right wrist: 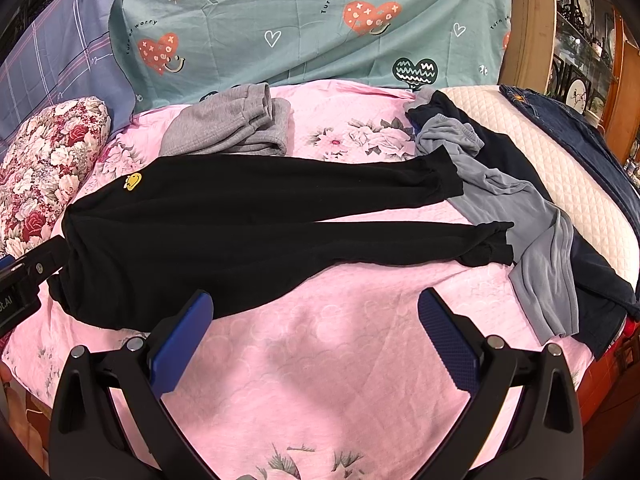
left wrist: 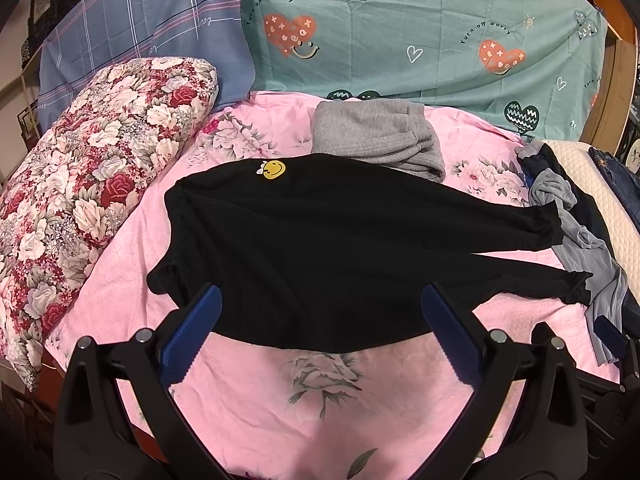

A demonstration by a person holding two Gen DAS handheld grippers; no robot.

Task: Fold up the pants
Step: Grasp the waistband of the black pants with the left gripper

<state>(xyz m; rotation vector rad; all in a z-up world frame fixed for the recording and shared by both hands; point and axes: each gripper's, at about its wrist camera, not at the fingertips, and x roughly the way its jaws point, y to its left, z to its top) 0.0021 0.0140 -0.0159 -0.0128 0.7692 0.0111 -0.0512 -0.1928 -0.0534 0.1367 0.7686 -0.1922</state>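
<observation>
Here the biggest thing in view is the pink flowered bedspread (left wrist: 248, 380), which covers the bed and carries everything else. Behind it stand a teal pillow printed with hearts (left wrist: 400, 32) and a blue checked pillow (left wrist: 140, 20), and a long flowered bolster (left wrist: 92, 184) lies along the left edge of the spread. The black pants (right wrist: 248, 224) lie flat across the middle of the spread, waist to the left and both legs stretched to the right, slightly apart; a small yellow smiley patch (right wrist: 133, 181) sits near the waist. The cuffs rest on or against a heap of grey-blue and dark clothes (right wrist: 540, 248) at the right, next to a cream quilted pad (right wrist: 560, 152) with dark jeans (right wrist: 580, 128) on it. A folded grey garment (right wrist: 236, 128) lies just behind the pants, touching their far edge. The left gripper (left wrist: 320, 304) hangs over the waist end with its blue-padded fingers spread wide, holding nothing. The right gripper (right wrist: 316, 308) is likewise spread wide and empty, over bare pink cloth just in front of the near leg.
</observation>
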